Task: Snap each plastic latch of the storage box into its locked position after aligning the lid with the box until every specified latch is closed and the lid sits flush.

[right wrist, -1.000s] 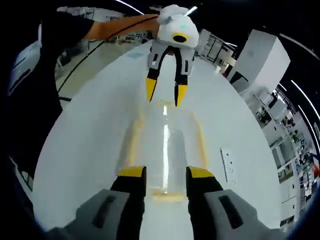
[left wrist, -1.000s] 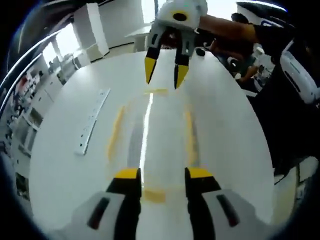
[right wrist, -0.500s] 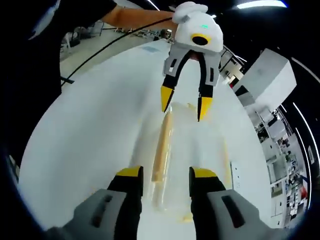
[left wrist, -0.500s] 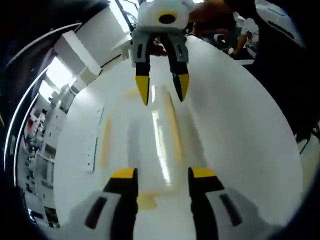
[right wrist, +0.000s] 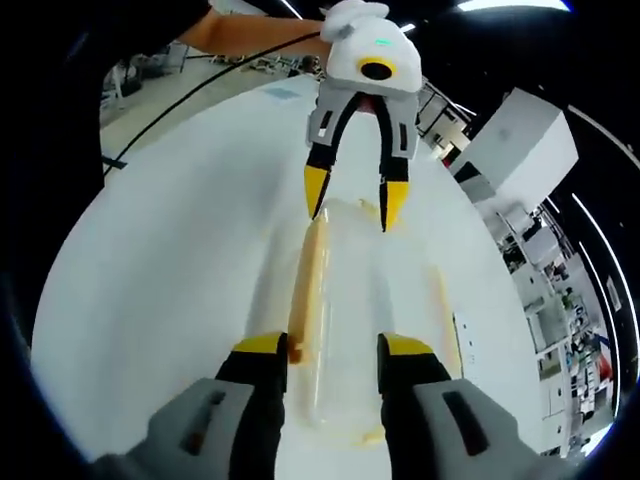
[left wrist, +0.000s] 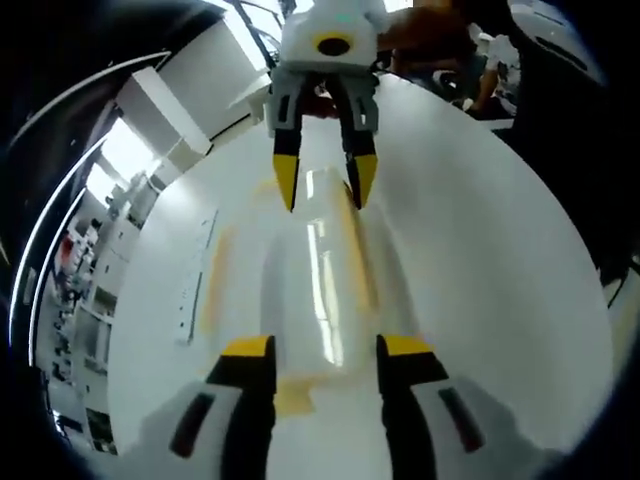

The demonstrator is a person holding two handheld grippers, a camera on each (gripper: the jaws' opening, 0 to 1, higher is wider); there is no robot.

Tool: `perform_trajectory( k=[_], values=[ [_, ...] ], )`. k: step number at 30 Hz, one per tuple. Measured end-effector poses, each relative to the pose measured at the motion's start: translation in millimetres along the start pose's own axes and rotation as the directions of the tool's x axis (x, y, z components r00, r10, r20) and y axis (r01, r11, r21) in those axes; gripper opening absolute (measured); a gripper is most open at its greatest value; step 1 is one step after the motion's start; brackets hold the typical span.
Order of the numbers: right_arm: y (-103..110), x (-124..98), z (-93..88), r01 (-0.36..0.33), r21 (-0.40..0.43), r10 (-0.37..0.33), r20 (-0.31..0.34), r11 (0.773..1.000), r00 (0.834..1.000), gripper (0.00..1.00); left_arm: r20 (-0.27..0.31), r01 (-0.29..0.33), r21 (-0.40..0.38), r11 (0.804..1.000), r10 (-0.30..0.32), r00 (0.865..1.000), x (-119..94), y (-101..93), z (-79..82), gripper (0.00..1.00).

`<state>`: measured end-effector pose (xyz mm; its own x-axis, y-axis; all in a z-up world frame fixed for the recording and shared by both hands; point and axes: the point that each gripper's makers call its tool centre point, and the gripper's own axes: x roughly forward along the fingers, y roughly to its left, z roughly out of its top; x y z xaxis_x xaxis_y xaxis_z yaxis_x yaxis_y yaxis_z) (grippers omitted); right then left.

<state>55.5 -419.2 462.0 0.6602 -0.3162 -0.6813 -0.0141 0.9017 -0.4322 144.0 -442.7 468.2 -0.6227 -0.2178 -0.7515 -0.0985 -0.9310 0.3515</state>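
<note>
I held the clear box (left wrist: 315, 265) between my two grippers on the white table (left wrist: 470, 250), one at each short end, so I could steady it while squaring the lid. My left gripper (left wrist: 315, 350) sat at the near end in the left gripper view, jaws spread to either side of the yellow end latch (left wrist: 290, 395), touching nothing that I could make out. My right gripper (left wrist: 322, 185) faced it from the far end, its yellow tips parted and hanging just above the far edge. In the right gripper view the box (right wrist: 365, 330) ran lengthwise away from my right gripper (right wrist: 325, 350) toward my left gripper (right wrist: 350, 205), with a long yellow latch (right wrist: 308, 285) along one side. Whether the lid sat flush I could not tell through the clear plastic. A power strip (left wrist: 195, 275) lay beside the box, apart from it. I judged no latch work was yet under way.
</note>
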Motion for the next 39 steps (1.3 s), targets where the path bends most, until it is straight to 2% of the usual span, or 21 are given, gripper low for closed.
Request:
perform_trajectory(
  k=[5,7,10,11,14,17,18,19,20,21,23,24,25,26,28,31,33,34,35,36,39],
  values=[
    [1.3,-3.3,-0.2,-0.016,0.014,0.015,0.006,1.0,1.0,0.37,0.051,0.025,-0.055,0.998,-0.022,0.998,-4.3,-1.2,5.9,0.35],
    [1.5,-6.5,3.5,-0.025,0.032,0.024,0.033,0.999,0.999,0.36,0.069,0.034,-0.064,0.997,-0.03,0.997,-6.2,-2.2,9.3,0.35],
    [-11.4,-19.0,16.9,-0.012,0.146,-0.008,0.13,0.989,0.992,0.28,0.146,0.03,-0.1,0.995,-0.015,0.989,-14.5,3.6,24.3,0.33],
    [-22.5,-24.6,17.4,0.006,0.214,-0.039,0.153,0.977,0.987,0.26,0.191,0.012,-0.128,0.992,0.013,0.981,-18.9,11.5,32.4,0.31],
    [-35.0,-22.6,3.1,0.009,0.304,-0.056,0.144,0.953,0.988,0.26,0.207,-0.027,-0.203,0.979,0.07,0.976,-18.6,26.8,32.5,0.27],
    [-43.6,-16.9,-8.0,-0.012,0.459,-0.076,0.174,0.889,0.982,0.26,0.227,-0.024,-0.327,0.945,0.104,0.968,-9.9,36.2,25.7,0.27],
    [-49.5,-15.7,-11.4,-0.025,0.534,-0.1,0.203,0.845,0.974,0.26,0.246,-0.008,-0.365,0.931,0.105,0.963,-7.6,37.0,24.5,0.27],
    [-54.6,-15.6,-12.6,-0.025,0.564,-0.121,0.219,0.825,0.968,0.26,0.255,0.003,-0.388,0.922,0.104,0.961,-6.1,37.2,23.1,0.26],
    [-59.8,-15.7,-16.3,-0.025,0.611,-0.147,0.229,0.792,0.962,0.26,0.265,0.013,-0.423,0.906,0.11,0.958,-4.0,38.6,20.4,0.26],
    [-62.6,-15.4,-19.9,-0.028,0.636,-0.159,0.235,0.771,0.959,0.25,0.269,0.016,-0.459,0.888,0.122,0.955,-2.4,41.2,16.5,0.25],
    [-59.4,-10.5,-30.6,-0.021,0.624,-0.141,0.209,0.781,0.968,0.24,0.271,0.025,-0.508,0.861,0.132,0.954,0.5,44.1,8.1,0.23],
    [-62.0,-11.8,-29.8,-0.003,0.599,-0.164,0.225,0.801,0.961,0.23,0.272,0.035,-0.52,0.854,0.126,0.954,2.4,43.8,4.3,0.22],
    [-62.5,-12.7,-30.4,-0.011,0.603,-0.165,0.236,0.798,0.957,0.23,0.282,0.044,-0.55,0.834,0.136,0.95,3.2,44.1,1.3,0.2],
    [-63.5,-13.9,-31.3,-0.016,0.614,-0.174,0.248,0.789,0.953,0.22,0.336,0.05,-0.554,0.831,0.168,0.927,3.8,50.6,6.4,0.18],
    [-65.3,-13.6,-32.9,-0.009,0.611,-0.189,0.258,0.791,0.948,0.17,0.327,0.038,-0.575,0.817,0.187,0.926,5.3,53.8,1.1,0.11],
    [-64.8,-11.2,-30.3,-0.027,0.616,-0.203,0.3,0.788,0.932,0.06,0.337,0.045,-0.643,0.764,0.23,0.913,6.4,60.8,-5.2,0.02],
    [-63.1,-8.8,-27.1,-0.057,0.636,-0.207,0.334,0.77,0.92,0.01,0.395,0.12,-0.647,0.753,0.196,0.898,9.8,54.2,2.4,0.0],
    [-62.6,-8.4,-26.6,-0.048,0.62,-0.211,0.338,0.783,0.917,0.01,0.411,0.145,-0.648,0.748,0.183,0.893,11.5,49.3,6.6,0.0],
    [-63.7,-7.5,-26.6,-0.026,0.593,-0.217,0.335,0.805,0.917,0.01,0.414,0.145,-0.64,0.755,0.179,0.893,13.0,47.9,7.3,0.0],
    [-64.0,-6.8,-26.4,-0.015,0.587,-0.224,0.332,0.81,0.916,0.01,0.409,0.13,-0.634,0.762,0.188,0.893,13.2,48.8,8.4,0.0],
    [-65.0,-4.4,-25.6,-0.011,0.599,-0.239,0.336,0.801,0.911,0.0,0.398,0.121,-0.627,0.77,0.183,0.899,13.8,48.4,10.1,0.0]
  ],
)
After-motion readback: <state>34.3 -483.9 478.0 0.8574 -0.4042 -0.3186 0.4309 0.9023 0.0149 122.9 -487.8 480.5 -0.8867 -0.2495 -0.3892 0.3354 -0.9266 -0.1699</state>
